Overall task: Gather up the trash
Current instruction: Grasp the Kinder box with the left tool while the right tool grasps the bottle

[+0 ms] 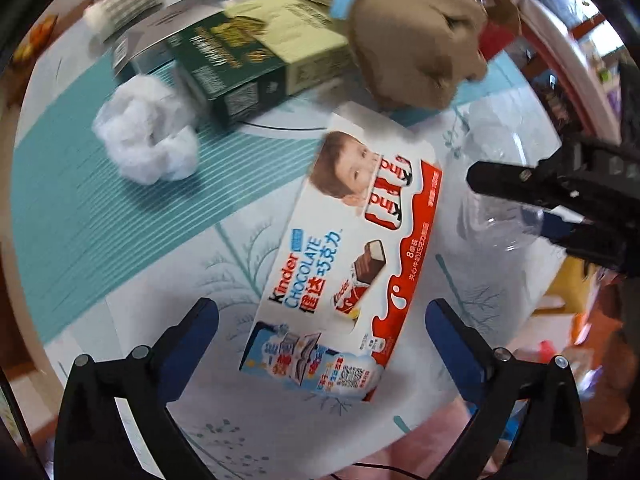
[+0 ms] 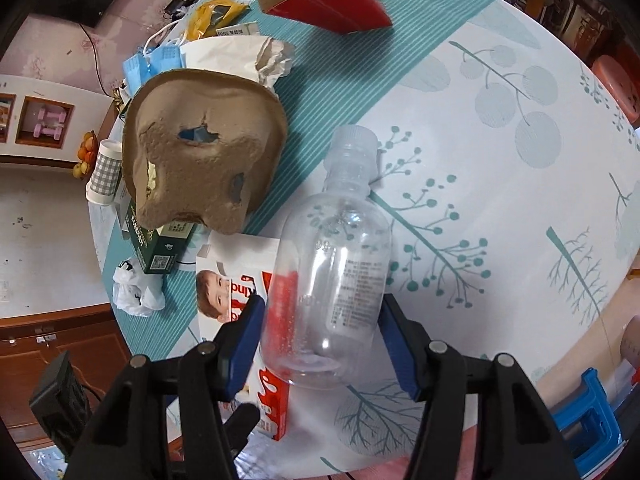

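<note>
A white and red Kinder chocolate box (image 1: pixel 348 256) lies flat on the table; my left gripper (image 1: pixel 322 320) is open, with its blue-padded fingers on either side of the box's near end. My right gripper (image 2: pixel 322 320) is shut on a clear plastic bottle (image 2: pixel 336 276) and grips its lower body; the capped neck points away. The right gripper (image 1: pixel 560 208) with the bottle (image 1: pixel 496 176) also shows at the right of the left wrist view. The Kinder box (image 2: pixel 236 300) lies left of the bottle in the right wrist view.
A brown pulp egg carton piece (image 2: pixel 200 152), a green box (image 1: pixel 248 56), a crumpled white plastic bag (image 1: pixel 148 136), a red carton (image 2: pixel 332 4), crumpled paper (image 2: pixel 240 52), blue masks (image 2: pixel 156 60) and a checked paper cup (image 2: pixel 106 176) lie on the leaf-patterned tablecloth (image 2: pixel 500 160).
</note>
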A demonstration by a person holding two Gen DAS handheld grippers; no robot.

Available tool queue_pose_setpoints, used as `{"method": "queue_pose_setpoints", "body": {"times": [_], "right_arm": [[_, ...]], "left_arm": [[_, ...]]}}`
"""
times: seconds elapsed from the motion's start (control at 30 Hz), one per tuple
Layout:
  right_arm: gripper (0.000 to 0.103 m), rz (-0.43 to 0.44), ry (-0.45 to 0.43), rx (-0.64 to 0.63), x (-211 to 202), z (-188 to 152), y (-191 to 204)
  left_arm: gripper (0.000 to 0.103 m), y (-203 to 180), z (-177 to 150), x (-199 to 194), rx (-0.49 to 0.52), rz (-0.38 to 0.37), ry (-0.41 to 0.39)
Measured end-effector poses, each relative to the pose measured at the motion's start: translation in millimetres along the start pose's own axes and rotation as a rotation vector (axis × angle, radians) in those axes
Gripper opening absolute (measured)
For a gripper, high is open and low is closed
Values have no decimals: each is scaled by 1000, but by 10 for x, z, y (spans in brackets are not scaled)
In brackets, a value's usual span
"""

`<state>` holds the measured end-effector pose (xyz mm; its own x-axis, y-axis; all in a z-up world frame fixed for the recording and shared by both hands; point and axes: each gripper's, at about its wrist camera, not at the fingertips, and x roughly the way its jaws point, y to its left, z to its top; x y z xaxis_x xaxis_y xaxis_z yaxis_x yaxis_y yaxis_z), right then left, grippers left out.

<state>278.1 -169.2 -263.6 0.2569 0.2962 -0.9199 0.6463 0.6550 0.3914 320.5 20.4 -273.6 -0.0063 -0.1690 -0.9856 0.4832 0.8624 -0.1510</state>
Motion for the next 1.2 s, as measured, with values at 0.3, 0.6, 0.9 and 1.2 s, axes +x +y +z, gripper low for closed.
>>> {"method": "queue_pose_setpoints", "body": {"times": [0.3, 0.6, 0.9, 1.2], "right_arm": [[58, -7, -6, -14, -82, -77, -125], [58, 32, -1, -74, -171, -213, -175], [57, 102, 21, -113, -384, -373, -387], [57, 229, 65, -224, -776, -641, -721]], "left_arm": [[102, -249, 120, 279, 86, 141, 70], [88, -210, 253, 184, 42, 138, 33], [88, -100, 55, -64, -33, 119, -9], [88, -179, -445, -697, -137, 126, -104]]}}
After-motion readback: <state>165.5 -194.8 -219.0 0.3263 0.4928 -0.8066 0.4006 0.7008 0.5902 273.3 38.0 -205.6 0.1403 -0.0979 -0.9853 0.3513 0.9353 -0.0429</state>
